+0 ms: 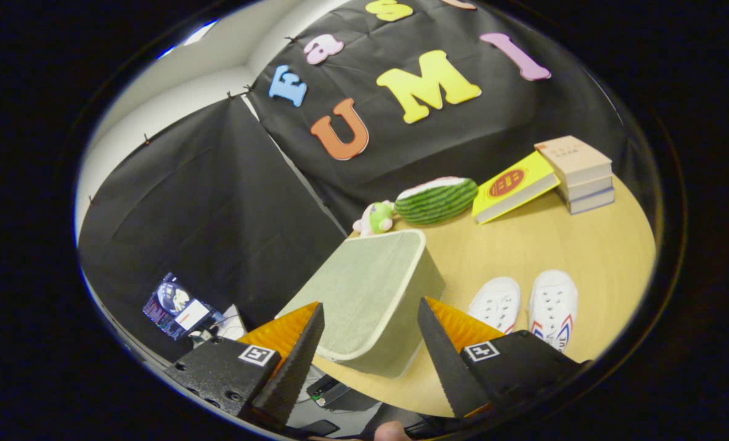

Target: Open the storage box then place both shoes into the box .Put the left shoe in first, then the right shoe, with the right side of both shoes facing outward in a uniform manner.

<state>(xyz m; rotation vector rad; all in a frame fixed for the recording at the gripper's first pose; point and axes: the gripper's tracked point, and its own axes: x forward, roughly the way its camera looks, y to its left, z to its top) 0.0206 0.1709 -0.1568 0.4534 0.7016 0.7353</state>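
Note:
A pale green fabric storage box (373, 297) with its lid closed sits on the round wooden table (584, 245), just ahead of my fingers. To its right lie two white canvas shoes side by side, toes pointing at me: one shoe (496, 302) nearer the box, the other shoe (553, 306) with red and blue stripes beyond it. My gripper (370, 318) is open, its black fingers (295, 361) spread on either side of the box's near edge, above it and holding nothing.
At the table's far side lie a watermelon-shaped plush (436, 199), a small pink and green plush toy (375, 218), a tilted yellow book (511, 185) and a stack of books (578, 173). A gadget (177, 309) sits off the table's left edge, below.

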